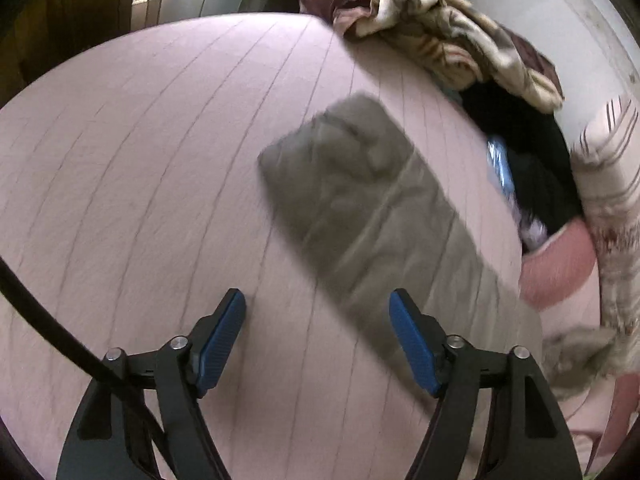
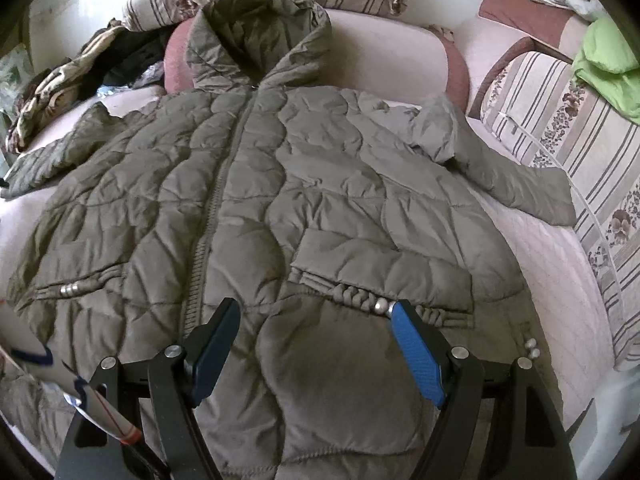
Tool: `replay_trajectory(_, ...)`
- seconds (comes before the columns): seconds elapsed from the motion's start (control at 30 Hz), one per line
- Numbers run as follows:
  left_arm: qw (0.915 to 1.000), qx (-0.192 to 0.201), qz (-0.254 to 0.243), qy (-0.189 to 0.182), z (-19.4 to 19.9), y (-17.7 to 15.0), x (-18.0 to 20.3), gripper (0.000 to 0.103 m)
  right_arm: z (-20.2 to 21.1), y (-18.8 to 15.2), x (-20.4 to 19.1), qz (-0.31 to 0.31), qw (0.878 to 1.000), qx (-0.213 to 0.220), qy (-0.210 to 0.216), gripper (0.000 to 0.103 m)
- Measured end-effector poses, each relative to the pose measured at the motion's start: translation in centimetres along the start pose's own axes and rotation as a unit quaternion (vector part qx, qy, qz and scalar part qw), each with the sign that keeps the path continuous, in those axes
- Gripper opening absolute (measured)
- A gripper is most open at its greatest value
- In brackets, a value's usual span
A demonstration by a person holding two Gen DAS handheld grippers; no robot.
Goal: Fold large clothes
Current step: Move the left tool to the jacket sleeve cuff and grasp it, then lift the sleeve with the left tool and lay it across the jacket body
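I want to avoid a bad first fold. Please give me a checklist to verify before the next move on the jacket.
1. Jacket lies flat, front up, zipper closed: ok.
2. Both sleeves spread out: right sleeve ok; left sleeve ok, though blurred.
3. Hood flat: not ok, it rests up against the pink cushion.
4. Left tongs open and empty: ok.
5. Right tongs open, nothing between them: ok.
6. Clothes pile clear of the jacket: cannot tell.

Jacket sleeve [image 1: 372, 208] blurred (left wrist view)
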State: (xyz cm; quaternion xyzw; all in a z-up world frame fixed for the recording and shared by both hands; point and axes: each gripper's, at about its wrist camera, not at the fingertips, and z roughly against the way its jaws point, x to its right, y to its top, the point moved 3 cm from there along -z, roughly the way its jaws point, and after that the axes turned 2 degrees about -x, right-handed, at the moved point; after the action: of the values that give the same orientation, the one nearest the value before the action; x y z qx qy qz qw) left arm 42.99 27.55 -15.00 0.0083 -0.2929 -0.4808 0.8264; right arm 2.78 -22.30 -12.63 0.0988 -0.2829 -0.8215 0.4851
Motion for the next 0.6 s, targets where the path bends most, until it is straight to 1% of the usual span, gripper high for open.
replay_trajectory(0.07,0.9999,0.002,-0.009,-0.009,-0.9,0.9,0.8,0.083,-0.5,0.1,0.2,-0.002,1.0,-0.003,-0.005,0.082)
replay_trajectory(0.1,0.9998,0.002,-0.016,-0.013,-1.4,1.3,1.2,0.088,-0.8,0.2,0.3,-0.004,1.0,-0.004,-0.007,0.082)
replay_trajectory(0.17,0.9996,0.009,-0.028,0.004,-2.5,1.9,2.1,0.089,-1.2,0.4,0.5,-0.005,1.0,-0.005,-0.013,0.082)
replay_trajectory(0.2,0.9991,0.01,-0.037,0.02,-2.9,2.2,2.5,0.089,-1.5,0.4,0.7,-0.005,1.0,-0.007,-0.018,0.082)
replay_trajectory(0.23,0.9976,0.013,-0.052,0.043,-3.1,2.1,3.2,0.077,-1.7,0.5,0.8,-0.006,1.0,-0.009,-0.022,0.082)
replay_trajectory(0.27,0.9942,0.014,-0.067,0.083,-3.3,2.0,3.9,0.067,-1.9,0.5,0.9,-0.006,1.0,-0.01,-0.023,0.082)
replay_trajectory(0.3,0.991,0.013,-0.08,0.106,-3.4,1.9,4.3,0.042,-2.0,0.6,1.0,-0.008,1.0,-0.01,-0.024,0.082)
replay_trajectory(0.33,0.9886,0.009,-0.093,0.117,-3.3,1.7,4.9,0.021,-2.1,0.6,1.1,-0.008,1.0,-0.009,-0.024,0.082)
replay_trajectory(0.4,0.9892,0.002,-0.1,0.107,-2.2,1.2,6.0,0.013,-2.1,0.9,1.1,-0.005,1.0,-0.007,-0.026,0.082)
replay_trajectory(0.47,0.9889,0.013,-0.12,0.086,0.0,0.2,7.9,0.012,-1.8,1.2,1.0,0.002,0.999,-0.001,-0.032,0.082)
replay_trajectory(0.53,0.9857,0.025,-0.156,0.057,2.7,-1.6,10.6,0.011,-1.0,1.5,1.1,0.007,0.999,0.014,-0.036,0.082)
replay_trajectory(0.6,0.9792,0.036,-0.199,0.019,5.7,-4.4,14.1,0.011,-0.1,1.6,1.5,0.006,0.999,0.031,-0.038,0.082)
